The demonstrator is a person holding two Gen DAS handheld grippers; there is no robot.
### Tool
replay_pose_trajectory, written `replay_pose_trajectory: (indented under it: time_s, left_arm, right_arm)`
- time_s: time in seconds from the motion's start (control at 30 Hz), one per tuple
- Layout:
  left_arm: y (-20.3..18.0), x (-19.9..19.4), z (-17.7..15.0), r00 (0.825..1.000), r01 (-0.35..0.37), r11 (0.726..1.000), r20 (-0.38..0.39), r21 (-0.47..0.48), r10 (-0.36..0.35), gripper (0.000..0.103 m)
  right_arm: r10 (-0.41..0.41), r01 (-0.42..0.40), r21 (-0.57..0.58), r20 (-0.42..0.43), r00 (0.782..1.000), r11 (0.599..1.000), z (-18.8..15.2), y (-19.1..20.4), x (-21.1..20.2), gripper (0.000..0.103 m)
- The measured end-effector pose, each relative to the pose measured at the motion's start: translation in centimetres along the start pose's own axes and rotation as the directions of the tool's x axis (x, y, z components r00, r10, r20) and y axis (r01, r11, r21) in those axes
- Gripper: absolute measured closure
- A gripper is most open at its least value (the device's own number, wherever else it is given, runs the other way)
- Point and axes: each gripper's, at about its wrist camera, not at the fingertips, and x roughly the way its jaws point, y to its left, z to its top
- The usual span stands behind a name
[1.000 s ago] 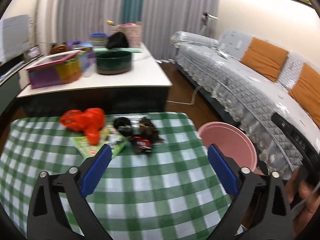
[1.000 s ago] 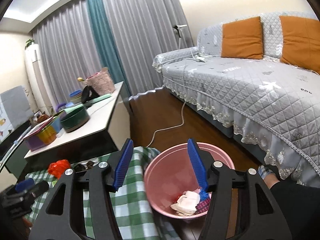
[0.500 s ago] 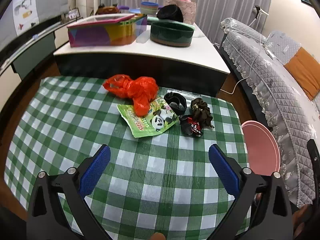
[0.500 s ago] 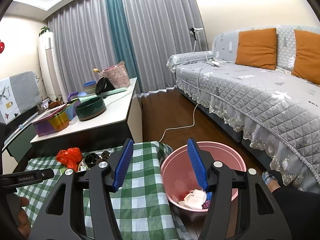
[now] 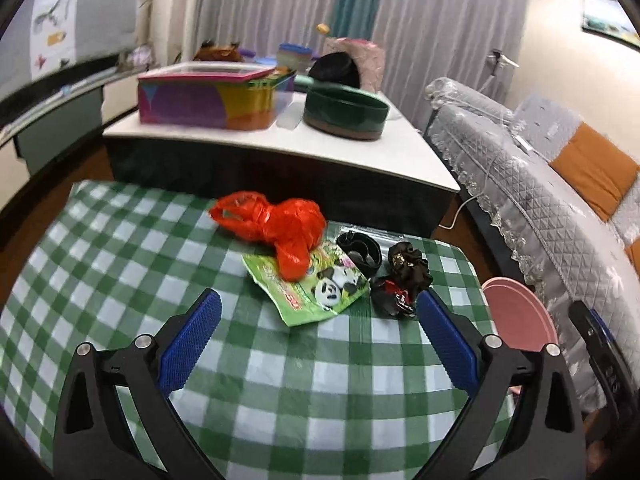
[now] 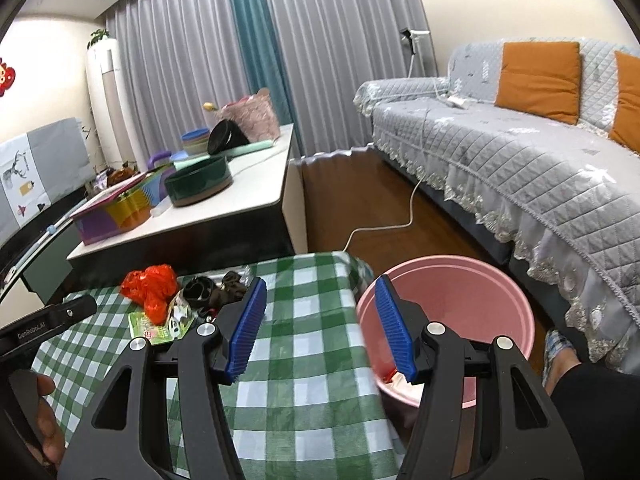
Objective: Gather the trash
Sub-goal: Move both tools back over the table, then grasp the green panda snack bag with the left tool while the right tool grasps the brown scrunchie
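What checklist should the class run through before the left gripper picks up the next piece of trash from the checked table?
1. Left gripper open and empty: ok.
2. Trash within view ahead, the green wrapper nearest: ok.
3. Red bag overlapping the wrapper, so lifting one may drag the other: not ok.
4. Pink bin beside the table, with room inside: ok.
5. Right gripper open, away from the pile: ok.
6. Black scraps separate pieces or tangled: cannot tell.

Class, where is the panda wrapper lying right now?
In the left wrist view the panda wrapper lies flat on the checked table, partly under the red bag, left of the black scraps.
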Motion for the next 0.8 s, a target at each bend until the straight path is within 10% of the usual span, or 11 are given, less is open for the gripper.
replay_pose_trajectory:
  time_s: [0.53, 0.8]
  left_arm:
    - [2.2, 3.3, -0.6, 0.998, -0.058, 0.998, -0.009, 0.004, 0.058, 0.013]
    - [4.1, 5.9, -1.3, 0.997, -0.051, 0.997, -0.068, -0.057, 0.047, 0.051]
  right_arm:
    - [0.041, -0.043, -0.022, -0.089, 0.995, 0.999, -1.5, 3.1, 4.9, 0.046]
    - [0.063, -0.069, -0.039, -0.133, 0.989, 0.997, -2.2, 4.3, 7.2, 0.046]
